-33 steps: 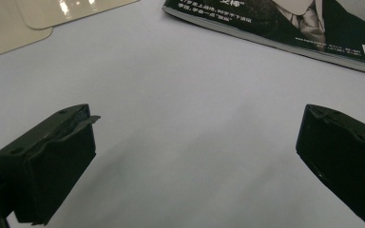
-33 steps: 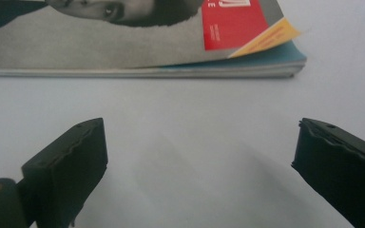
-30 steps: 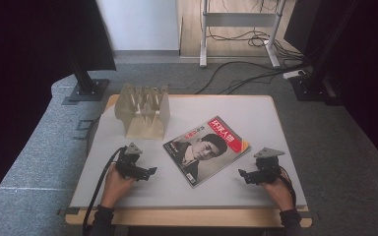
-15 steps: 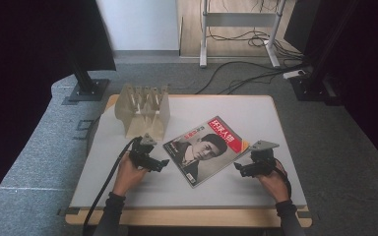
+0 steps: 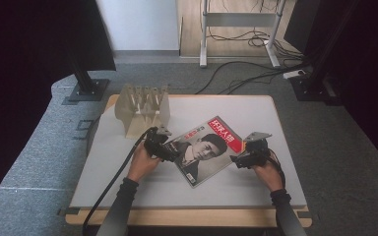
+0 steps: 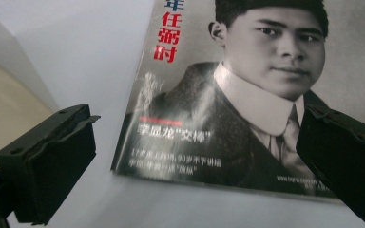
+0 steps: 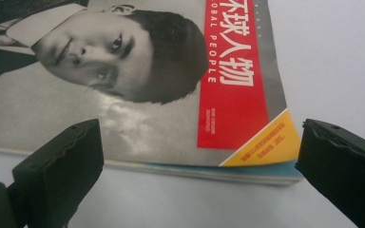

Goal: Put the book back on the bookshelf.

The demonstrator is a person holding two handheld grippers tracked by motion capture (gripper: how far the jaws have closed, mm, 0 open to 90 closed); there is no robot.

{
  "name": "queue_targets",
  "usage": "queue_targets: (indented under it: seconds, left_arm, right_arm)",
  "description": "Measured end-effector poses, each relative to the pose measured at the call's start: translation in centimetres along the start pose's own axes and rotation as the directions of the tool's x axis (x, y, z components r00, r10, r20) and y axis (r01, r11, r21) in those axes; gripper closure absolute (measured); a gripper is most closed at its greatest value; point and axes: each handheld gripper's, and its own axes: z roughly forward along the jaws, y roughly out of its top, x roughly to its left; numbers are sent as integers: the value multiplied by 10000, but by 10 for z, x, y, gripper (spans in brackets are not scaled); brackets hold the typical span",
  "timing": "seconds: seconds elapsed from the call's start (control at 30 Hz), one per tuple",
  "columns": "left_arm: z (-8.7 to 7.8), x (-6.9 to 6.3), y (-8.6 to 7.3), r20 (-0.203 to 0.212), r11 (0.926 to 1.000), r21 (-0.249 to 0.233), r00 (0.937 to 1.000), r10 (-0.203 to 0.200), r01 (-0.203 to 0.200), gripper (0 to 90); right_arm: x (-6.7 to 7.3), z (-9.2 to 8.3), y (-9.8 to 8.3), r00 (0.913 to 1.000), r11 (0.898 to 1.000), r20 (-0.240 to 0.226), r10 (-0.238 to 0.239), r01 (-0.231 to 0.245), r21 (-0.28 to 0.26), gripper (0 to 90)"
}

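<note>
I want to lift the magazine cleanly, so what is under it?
The magazine lies flat on the white table, bare white surface around all its edges. Both gripper views show its edges resting on the tabletop. Anything beneath its cover area is hidden.

Bare table (image 5: 256, 110) beyond the magazine (image 5: 204, 150); wooden rack (image 5: 142, 108) close behind the left gripper (image 5: 170, 153).

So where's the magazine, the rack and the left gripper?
magazine (image 5: 204, 150), high view, middle of the cover.
rack (image 5: 143, 109), high view, on its slats.
left gripper (image 5: 176, 156), high view, between its fingertips.
</note>
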Motion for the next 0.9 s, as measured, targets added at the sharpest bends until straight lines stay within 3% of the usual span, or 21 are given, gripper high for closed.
queue_targets:
  seconds: [0.27, 0.7, 0.9]
  left_arm:
    - [23, -2, 12, -52, 9993, 199, 9995, 326, -325, 0]
    - [55, 3, 12, 163, 9984, 534, 9997, 172, -181, 0]
    - [62, 7, 10, 327, 9986, 489, 9992, -221, 205, 0]
  right_arm:
    - [-8, 13, 9, 9999, 9999, -139, 84, -83, 73, 11]
    - [-21, 36, 7, 9989, 9986, -295, 353, -341, 400, 15]
    - [-27, 44, 3, 9984, 9976, -299, 480, -464, 515, 15]
